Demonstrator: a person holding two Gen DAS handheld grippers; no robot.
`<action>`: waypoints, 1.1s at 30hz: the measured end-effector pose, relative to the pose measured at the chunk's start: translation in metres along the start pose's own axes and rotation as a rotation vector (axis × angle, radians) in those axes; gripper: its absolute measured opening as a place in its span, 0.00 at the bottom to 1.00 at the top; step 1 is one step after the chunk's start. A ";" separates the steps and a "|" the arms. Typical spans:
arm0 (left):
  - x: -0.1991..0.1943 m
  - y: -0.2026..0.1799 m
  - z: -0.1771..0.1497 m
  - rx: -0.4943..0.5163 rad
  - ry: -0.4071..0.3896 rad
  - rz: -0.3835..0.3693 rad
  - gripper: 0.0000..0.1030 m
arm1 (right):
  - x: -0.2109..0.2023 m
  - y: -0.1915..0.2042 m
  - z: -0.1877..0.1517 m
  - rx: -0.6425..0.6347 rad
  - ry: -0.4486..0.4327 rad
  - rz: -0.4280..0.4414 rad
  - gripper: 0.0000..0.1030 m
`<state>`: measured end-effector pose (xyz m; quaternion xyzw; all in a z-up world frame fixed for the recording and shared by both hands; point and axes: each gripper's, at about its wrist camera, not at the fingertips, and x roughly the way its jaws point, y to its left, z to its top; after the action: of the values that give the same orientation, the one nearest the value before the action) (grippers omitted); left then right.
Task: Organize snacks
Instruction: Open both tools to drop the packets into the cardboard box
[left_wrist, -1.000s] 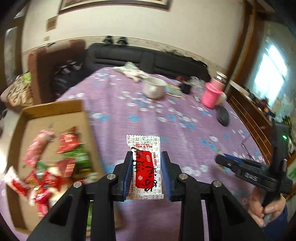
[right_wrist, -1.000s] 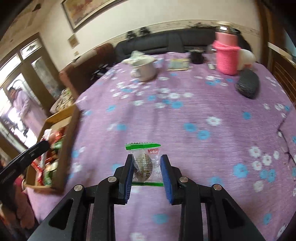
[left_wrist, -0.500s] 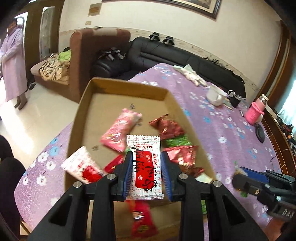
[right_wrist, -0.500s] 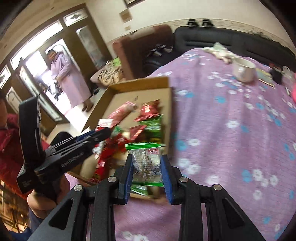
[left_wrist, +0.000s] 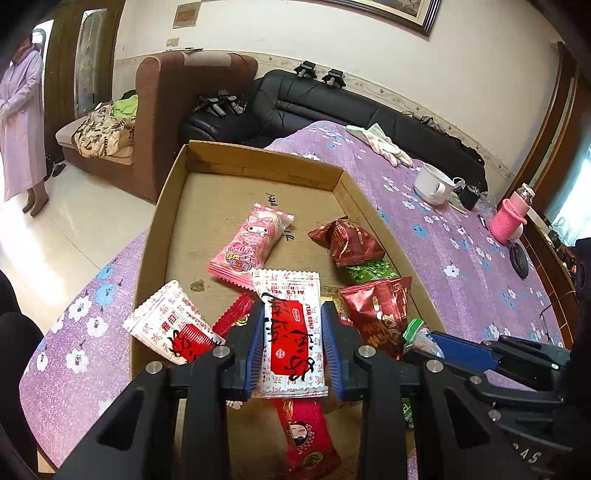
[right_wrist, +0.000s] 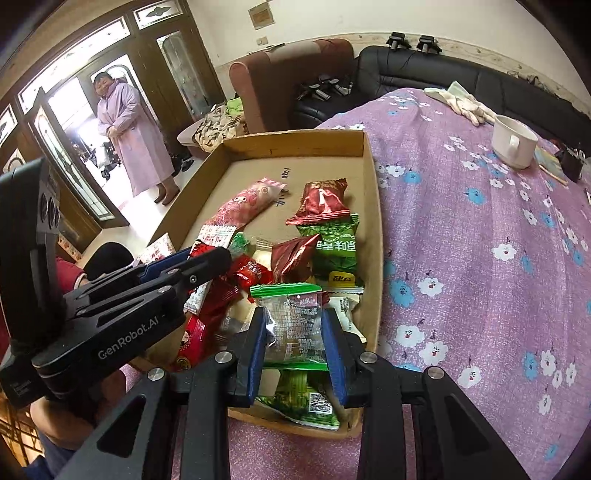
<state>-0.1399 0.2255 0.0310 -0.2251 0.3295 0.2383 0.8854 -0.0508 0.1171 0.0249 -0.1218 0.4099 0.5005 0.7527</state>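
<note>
My left gripper (left_wrist: 291, 345) pinched a white-and-red sachet (left_wrist: 291, 332) over the cardboard tray (left_wrist: 258, 162), which held pink, red and green snack packets. My right gripper (right_wrist: 294, 334), jaws just easing apart, still pressed on a clear green-edged packet (right_wrist: 291, 325) above the tray's near corner.

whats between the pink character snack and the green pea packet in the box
Two dark red packets lie between the pink snack and green pea packet, clearest in the left wrist view.
</note>
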 end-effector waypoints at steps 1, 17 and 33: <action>0.000 0.000 0.000 0.000 0.000 0.001 0.29 | 0.000 0.001 0.000 -0.005 -0.006 -0.002 0.33; -0.007 -0.009 0.002 0.020 -0.015 0.011 0.32 | -0.050 -0.018 -0.006 0.045 -0.121 0.080 0.47; -0.013 -0.075 -0.004 0.144 -0.018 -0.002 0.39 | -0.092 -0.083 -0.049 0.169 -0.184 0.043 0.59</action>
<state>-0.1080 0.1610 0.0554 -0.1593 0.3374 0.2151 0.9025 -0.0195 -0.0111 0.0433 -0.0025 0.3823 0.4894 0.7838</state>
